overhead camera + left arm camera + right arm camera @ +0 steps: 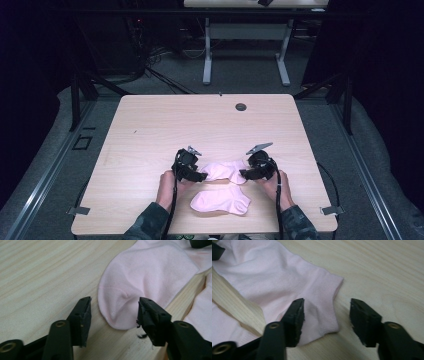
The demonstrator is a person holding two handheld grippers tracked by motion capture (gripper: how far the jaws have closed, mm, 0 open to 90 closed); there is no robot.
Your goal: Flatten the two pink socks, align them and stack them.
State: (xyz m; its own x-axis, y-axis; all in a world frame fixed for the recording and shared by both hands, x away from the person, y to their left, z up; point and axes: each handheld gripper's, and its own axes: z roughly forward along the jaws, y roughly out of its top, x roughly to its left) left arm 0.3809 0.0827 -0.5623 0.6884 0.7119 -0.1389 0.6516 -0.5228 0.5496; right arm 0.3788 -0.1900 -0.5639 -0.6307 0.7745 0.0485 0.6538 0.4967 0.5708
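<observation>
Two pink socks are laid on the table [150, 130]: the farther sock [225, 171] at 12 o'clock of the nearer sock [221, 201]. Its toe is straddled by the left gripper [113, 311], its cuff by the right gripper [325, 311], both with jaws spread.

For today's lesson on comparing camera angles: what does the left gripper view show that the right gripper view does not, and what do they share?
The left gripper view shows the rounded toe end of the far sock, lying between that gripper's open jaws. The right gripper view instead shows the same sock's ribbed cuff, with the right gripper open around its edge. Both share the pale wooden table, the pink fabric, a corner of the near sock, and a glimpse of the other gripper at the top edge.
</observation>
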